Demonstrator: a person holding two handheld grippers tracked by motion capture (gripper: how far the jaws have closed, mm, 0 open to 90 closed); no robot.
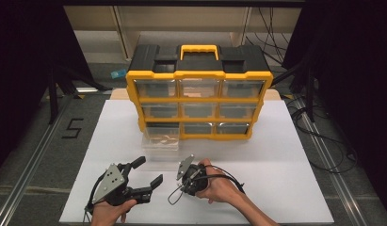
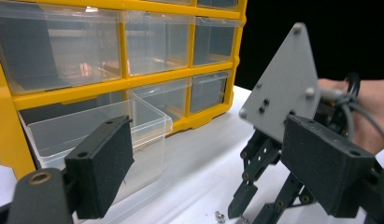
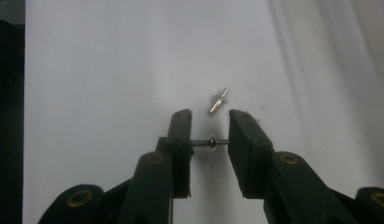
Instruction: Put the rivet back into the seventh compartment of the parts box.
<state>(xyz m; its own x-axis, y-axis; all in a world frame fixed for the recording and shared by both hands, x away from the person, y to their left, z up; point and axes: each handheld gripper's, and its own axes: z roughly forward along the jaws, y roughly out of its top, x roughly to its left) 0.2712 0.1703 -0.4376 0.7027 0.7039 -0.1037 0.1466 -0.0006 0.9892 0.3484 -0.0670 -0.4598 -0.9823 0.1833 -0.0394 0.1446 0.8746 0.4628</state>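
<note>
My right gripper (image 3: 210, 121) points down at the white tabletop, its jaws shut on a small metal screw (image 3: 211, 142) that spans the gap between the pads. A second small screw (image 3: 218, 101) lies loose on the table just beyond the fingertips. In the high view the right gripper (image 1: 185, 180) sits near the table's front centre, held by a hand. My left gripper (image 1: 150, 171) rests to its left, jaws wide open and holding nothing. In the left gripper view a screw (image 2: 220, 215) lies by the right gripper's tips (image 2: 248, 207).
A yellow and black organiser (image 1: 198, 101) with clear drawers stands at the back of the white table (image 1: 285, 188). Its bottom-left clear drawer (image 1: 160, 141) is pulled out toward the grippers. Cables lie on the floor at the right.
</note>
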